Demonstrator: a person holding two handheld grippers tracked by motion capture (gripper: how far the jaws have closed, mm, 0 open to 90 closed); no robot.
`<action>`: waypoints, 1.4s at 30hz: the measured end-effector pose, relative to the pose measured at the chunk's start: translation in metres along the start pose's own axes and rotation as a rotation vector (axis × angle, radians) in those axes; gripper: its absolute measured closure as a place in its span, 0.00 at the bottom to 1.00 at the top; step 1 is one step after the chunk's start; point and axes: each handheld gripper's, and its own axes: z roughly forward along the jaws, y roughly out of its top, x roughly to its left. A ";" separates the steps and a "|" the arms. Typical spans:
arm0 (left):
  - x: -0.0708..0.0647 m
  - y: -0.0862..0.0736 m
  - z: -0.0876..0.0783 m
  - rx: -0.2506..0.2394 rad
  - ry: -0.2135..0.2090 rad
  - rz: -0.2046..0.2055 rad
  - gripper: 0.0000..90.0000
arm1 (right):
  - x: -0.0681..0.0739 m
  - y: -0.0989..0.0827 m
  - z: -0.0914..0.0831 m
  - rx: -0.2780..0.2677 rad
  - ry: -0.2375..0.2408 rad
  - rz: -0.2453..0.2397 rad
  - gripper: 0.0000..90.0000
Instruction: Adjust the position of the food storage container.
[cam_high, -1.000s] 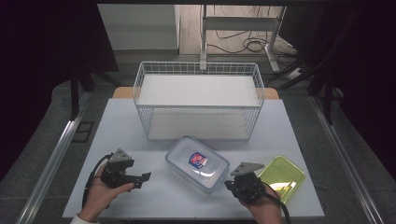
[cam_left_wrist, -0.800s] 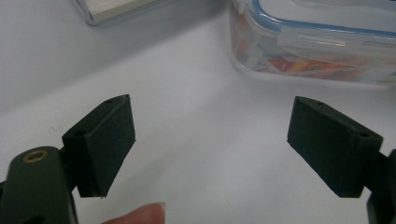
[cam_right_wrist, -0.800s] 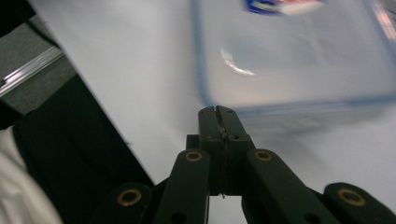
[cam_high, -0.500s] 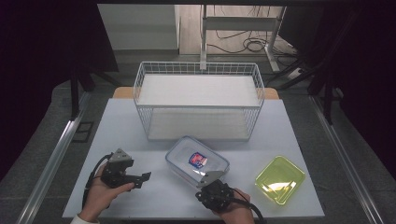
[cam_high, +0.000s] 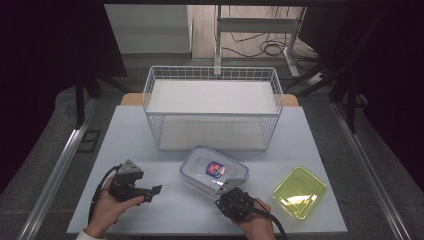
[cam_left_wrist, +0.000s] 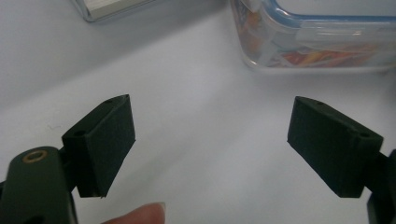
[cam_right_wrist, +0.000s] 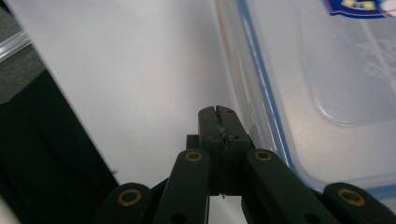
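Right gripper (cam_high: 231, 196) jaws fully closed on nothing, at near edge of lidded plastic container (cam_high: 214, 170) mid-desk before wire basket (cam_high: 213, 107); left gripper (cam_high: 150, 192) jaws wide, empty, at left; risk: closed jaws shoving container away instead of grasping it.

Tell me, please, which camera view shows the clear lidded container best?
The high view: it takes in the whole clear lidded container, with its blue-edged lid and label, lying between the wire basket and the hands. The right gripper view gives a close stretch of lid and rim; the left gripper view catches one lower corner with colourful contents.
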 end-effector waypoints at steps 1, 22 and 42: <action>0.000 0.000 0.000 0.002 -0.001 0.000 0.17 | -0.002 -0.001 0.000 -0.003 -0.007 0.005 0.99; -0.004 -0.001 0.005 0.016 -0.005 0.013 0.17 | -0.039 -0.004 -0.005 -0.034 -0.139 0.114 0.99; -0.008 0.001 0.004 0.005 -0.009 0.008 0.17 | -0.052 -0.009 -0.030 -0.127 -0.098 0.167 0.99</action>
